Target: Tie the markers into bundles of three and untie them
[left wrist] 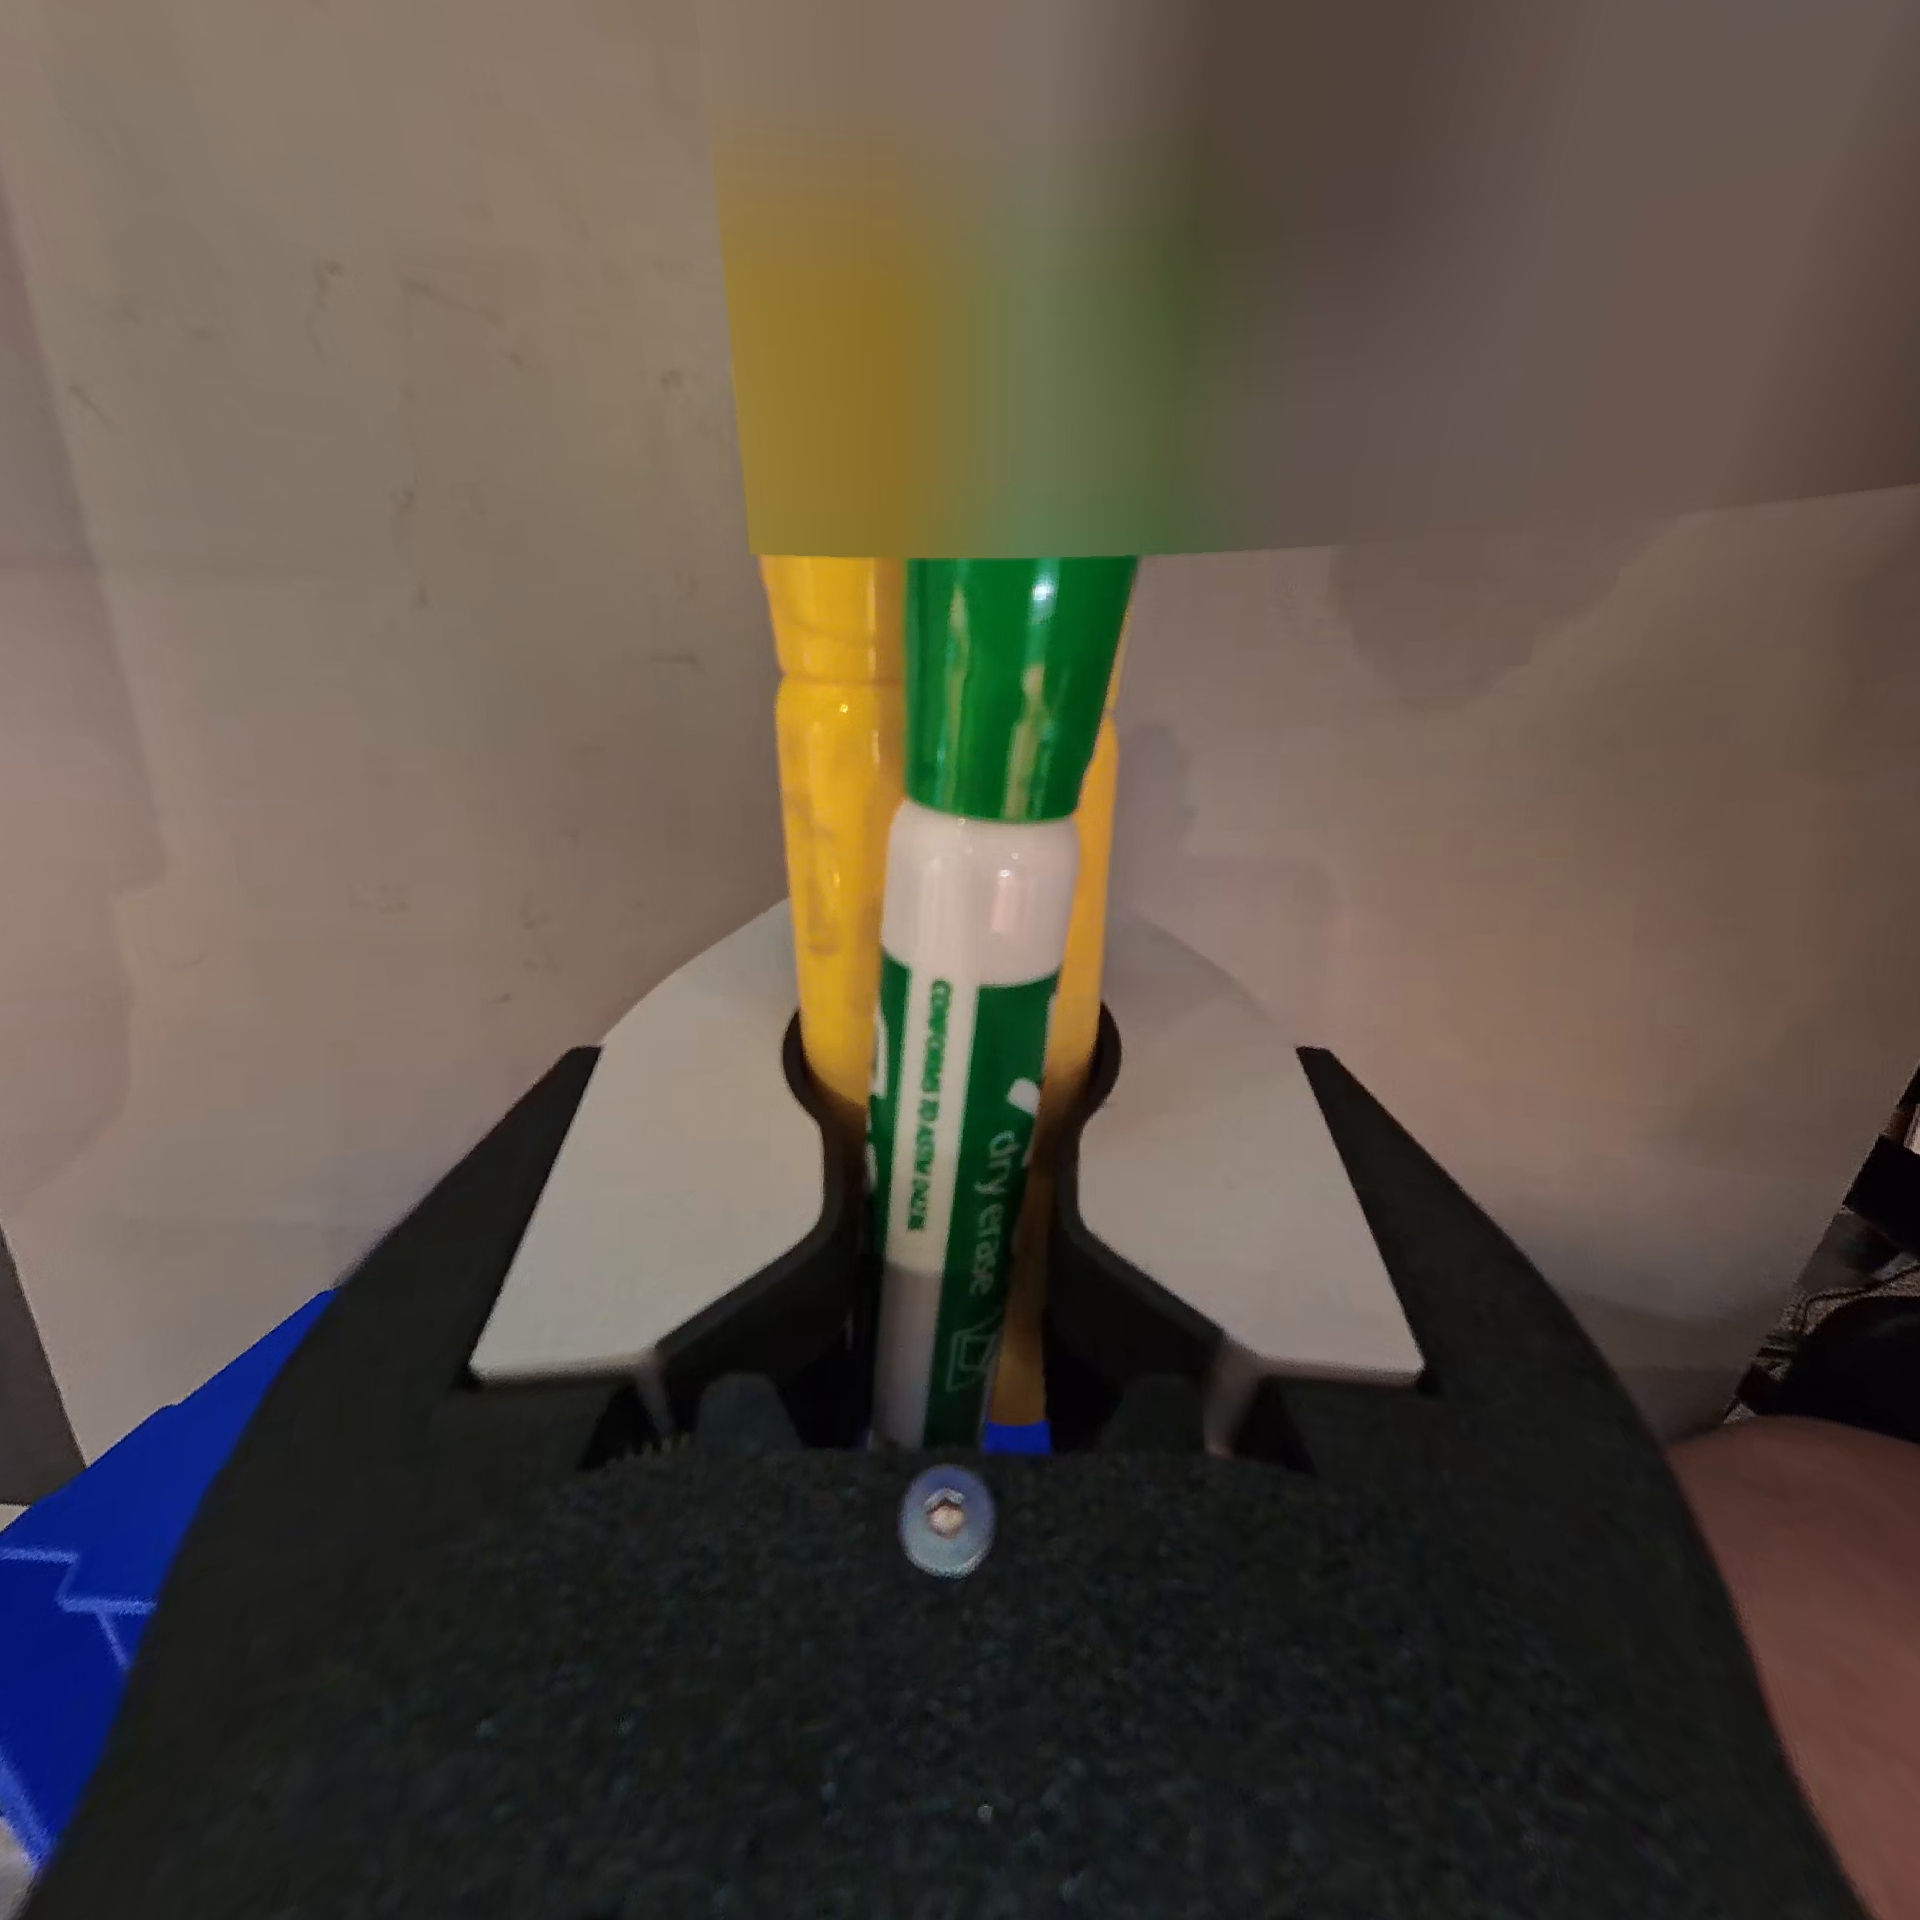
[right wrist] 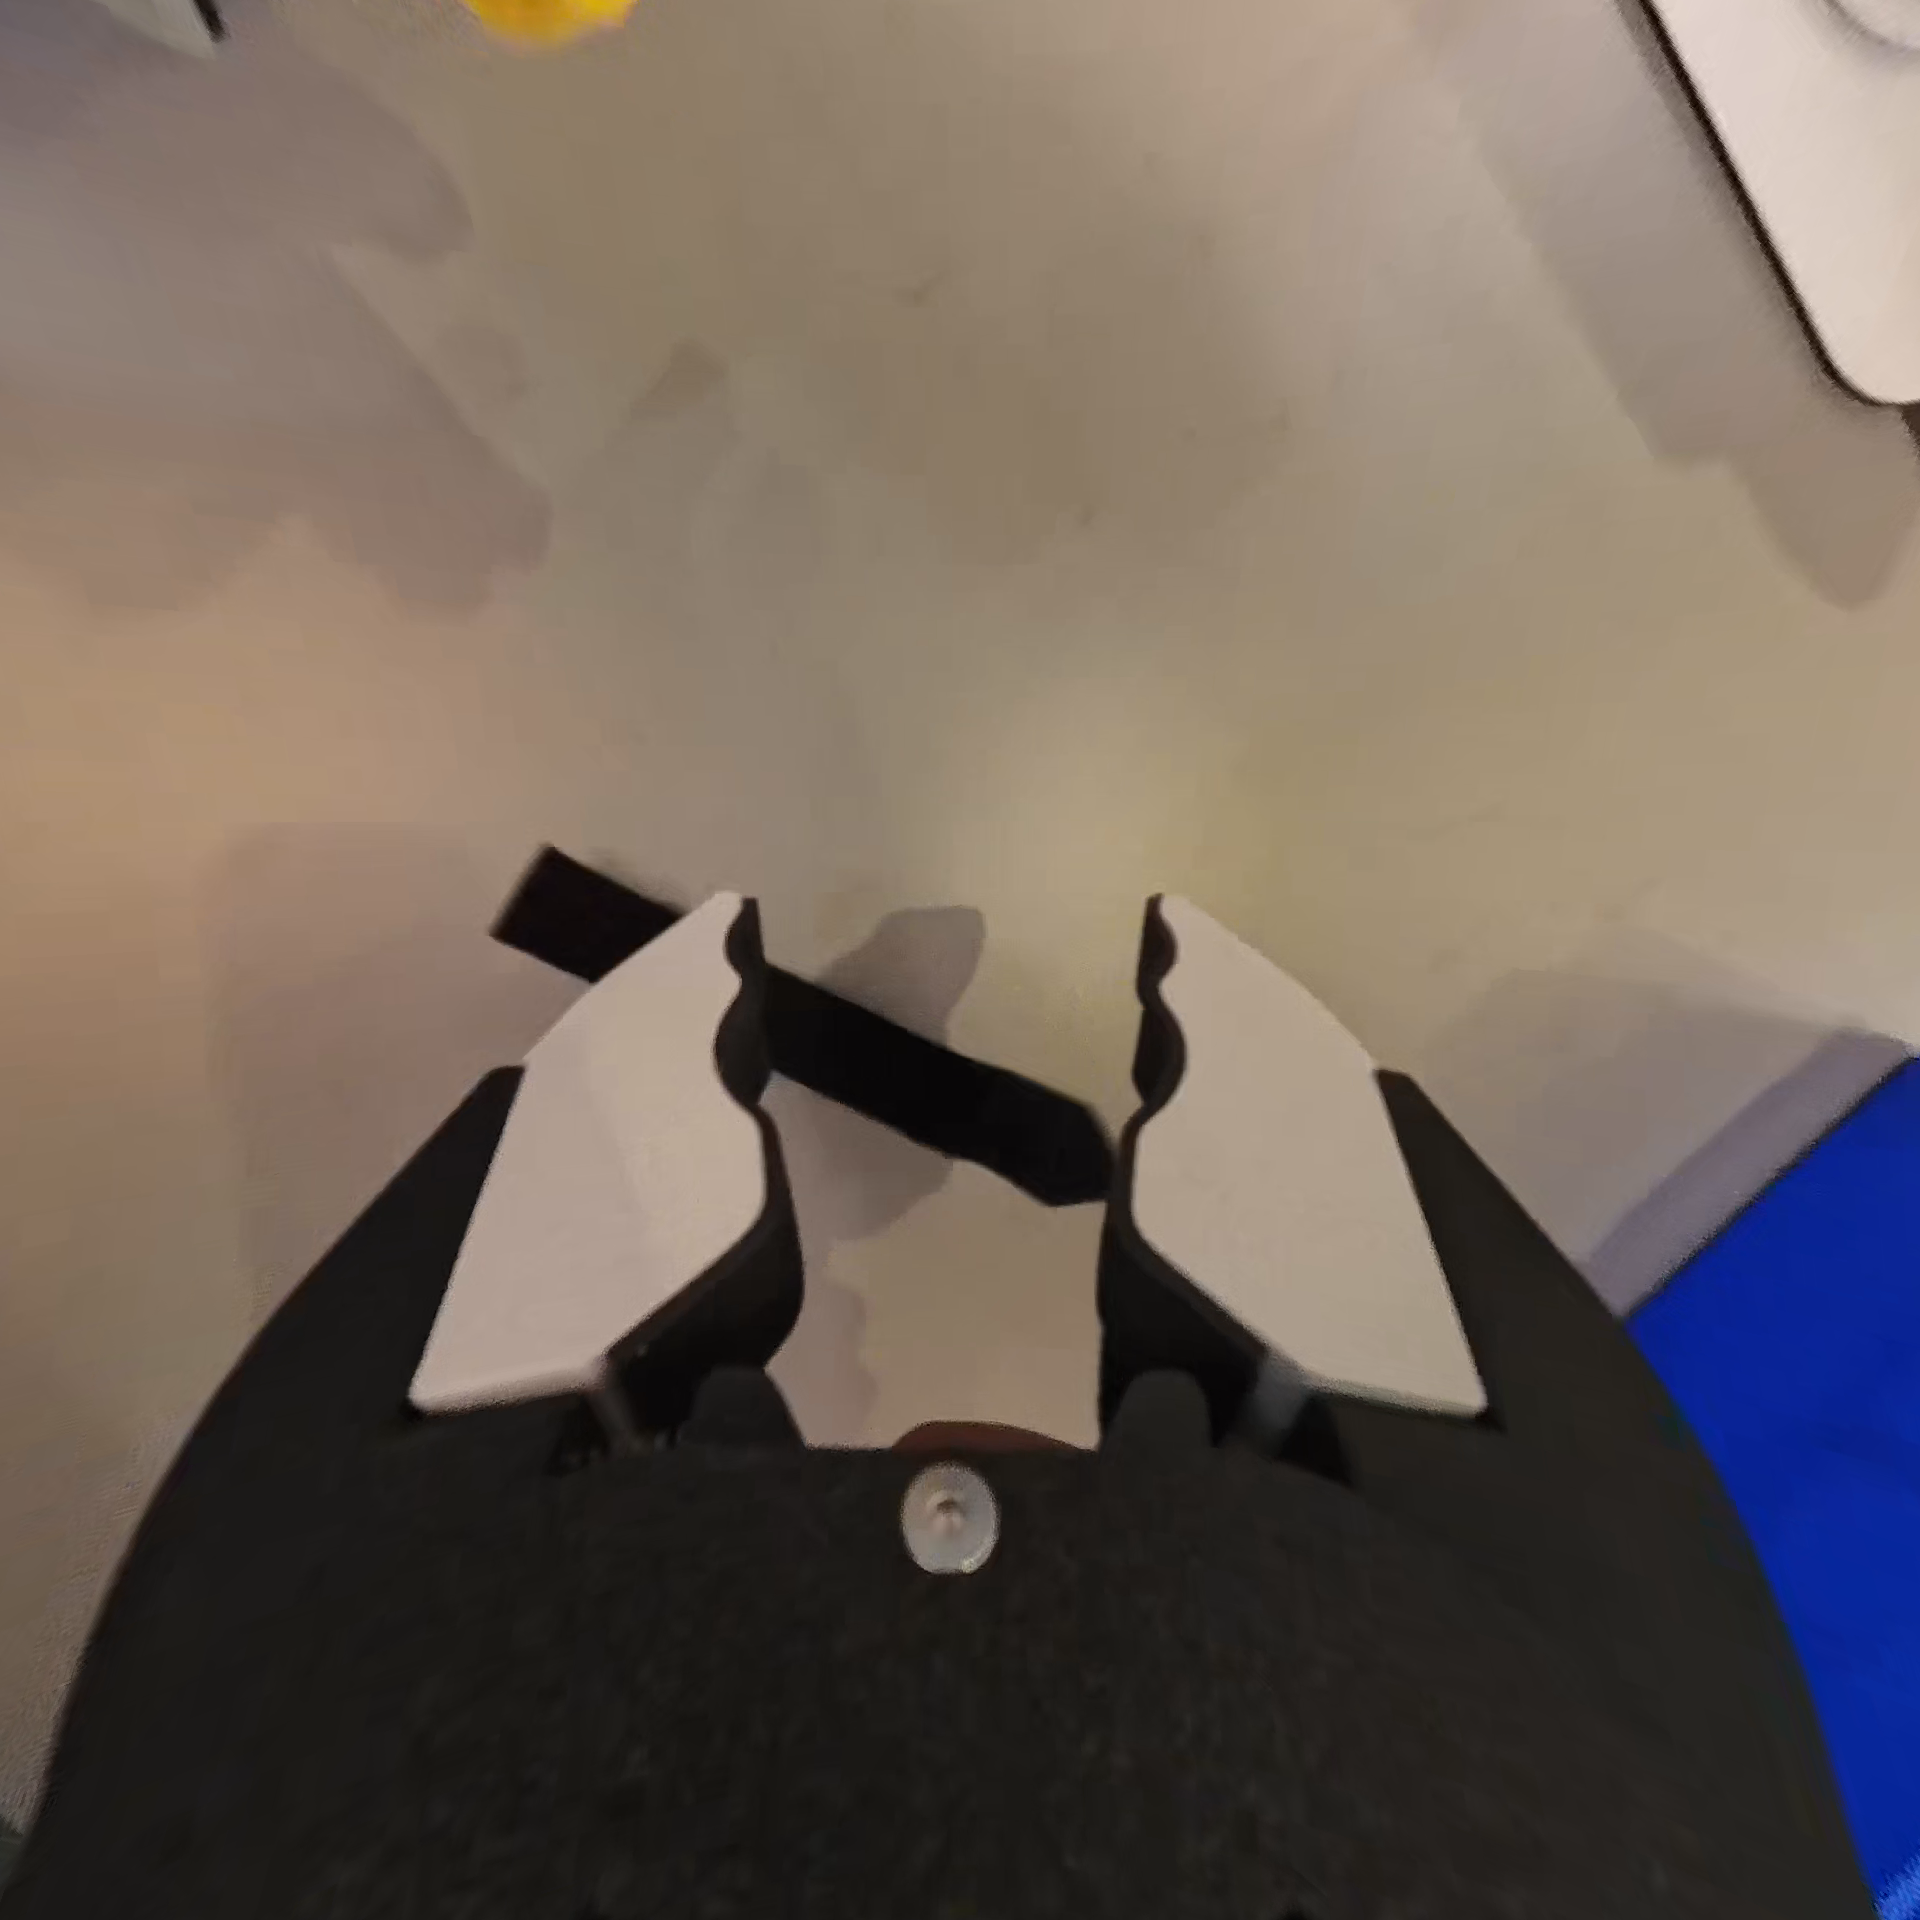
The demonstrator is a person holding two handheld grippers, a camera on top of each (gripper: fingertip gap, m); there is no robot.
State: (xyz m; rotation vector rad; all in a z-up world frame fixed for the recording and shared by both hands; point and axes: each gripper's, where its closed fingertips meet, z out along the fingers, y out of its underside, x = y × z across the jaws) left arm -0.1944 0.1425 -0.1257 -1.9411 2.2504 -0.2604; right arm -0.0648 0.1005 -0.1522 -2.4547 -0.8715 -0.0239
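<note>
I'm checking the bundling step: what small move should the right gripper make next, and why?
Probably lower the right gripper and close on the black strap: it is open, with the strap lying on the table between its fingers, while the left gripper already clamps the markers.

Printed label on green marker (left wrist: 961, 1132)

I see a green-and-white marker (left wrist: 971, 997) with a green cap between two yellow markers (left wrist: 831, 810); the strap (right wrist: 904, 1060) is black.
</note>
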